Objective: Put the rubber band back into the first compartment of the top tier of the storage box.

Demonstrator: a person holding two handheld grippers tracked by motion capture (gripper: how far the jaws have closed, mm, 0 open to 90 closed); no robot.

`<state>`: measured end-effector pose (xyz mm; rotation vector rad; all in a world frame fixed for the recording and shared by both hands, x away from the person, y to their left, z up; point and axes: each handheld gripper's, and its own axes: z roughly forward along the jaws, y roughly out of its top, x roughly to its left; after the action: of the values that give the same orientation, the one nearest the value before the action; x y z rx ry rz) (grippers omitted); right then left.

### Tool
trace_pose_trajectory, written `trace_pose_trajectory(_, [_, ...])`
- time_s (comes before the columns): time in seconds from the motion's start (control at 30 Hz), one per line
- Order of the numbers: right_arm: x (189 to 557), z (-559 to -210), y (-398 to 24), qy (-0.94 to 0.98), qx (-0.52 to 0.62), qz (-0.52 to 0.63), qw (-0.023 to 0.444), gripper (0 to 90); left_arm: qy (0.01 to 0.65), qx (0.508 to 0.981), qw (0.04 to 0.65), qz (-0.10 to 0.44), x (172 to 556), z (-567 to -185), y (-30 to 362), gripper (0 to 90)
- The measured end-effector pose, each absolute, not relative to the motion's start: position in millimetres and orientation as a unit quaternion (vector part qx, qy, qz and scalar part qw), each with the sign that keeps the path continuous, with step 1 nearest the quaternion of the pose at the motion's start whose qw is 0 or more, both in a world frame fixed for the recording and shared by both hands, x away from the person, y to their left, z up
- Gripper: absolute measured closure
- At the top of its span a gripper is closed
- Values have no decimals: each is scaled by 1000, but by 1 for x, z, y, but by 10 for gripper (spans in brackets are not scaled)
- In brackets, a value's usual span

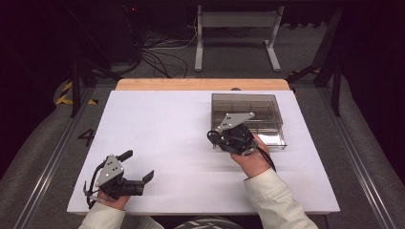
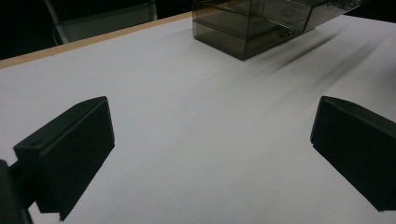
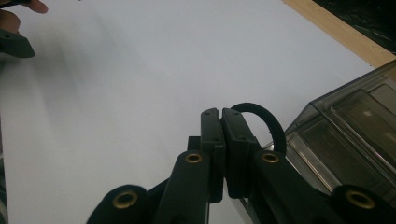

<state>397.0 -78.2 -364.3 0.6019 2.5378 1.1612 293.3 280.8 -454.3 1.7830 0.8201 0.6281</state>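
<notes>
My right gripper (image 1: 218, 138) (image 3: 219, 113) is shut on a thin black elastic loop (image 3: 274, 125) (image 1: 209, 135), which curls out from between its pads. It hovers at the front left corner of a smoky clear plastic box (image 1: 267, 102) (image 3: 345, 126) that has several compartments. A person's hand in a pale sleeve holds this gripper. My left gripper (image 1: 139, 165) (image 2: 210, 149) rests near the table's front left edge, jaws wide open with nothing between them. In the left gripper view the box (image 2: 243, 28) stands far ahead.
The white tabletop (image 1: 162, 124) has a wooden strip (image 1: 200, 84) along its far edge. Beyond it are a dark floor with cables (image 1: 160, 57) and a grey metal stand (image 1: 236, 33).
</notes>
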Motion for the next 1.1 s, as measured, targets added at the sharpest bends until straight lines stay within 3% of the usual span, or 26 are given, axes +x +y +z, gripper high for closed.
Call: trace_pose_trajectory(1.1, [408,-363,-96,880,261,361,165,881,343,740,516,261,293,-454,281,4])
